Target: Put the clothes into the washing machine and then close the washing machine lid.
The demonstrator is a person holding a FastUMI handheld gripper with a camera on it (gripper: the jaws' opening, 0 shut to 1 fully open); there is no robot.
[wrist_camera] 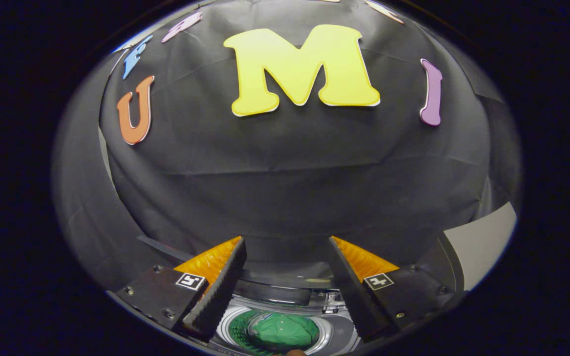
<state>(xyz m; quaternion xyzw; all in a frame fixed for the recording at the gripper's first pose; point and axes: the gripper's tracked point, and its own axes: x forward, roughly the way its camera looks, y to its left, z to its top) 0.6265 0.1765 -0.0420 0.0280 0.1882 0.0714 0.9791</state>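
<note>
The gripper (pixel 286 257) hangs with its fingers spread wide, nothing between them. Below, in the gap between the fingers, the washing machine (pixel 332 329) stands with its round drum mouth open, and the green clothes (pixel 285 332) lie bunched inside the drum. Beyond the fingertips hangs the booth's black cloth wall (pixel 285 178).

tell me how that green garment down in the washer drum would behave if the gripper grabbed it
Probably floppy: the green garment lies crumpled in the drum, so it would likely sag from the open gripper. It looks like thin cloth, so likely light and unlikely to roll.
</note>
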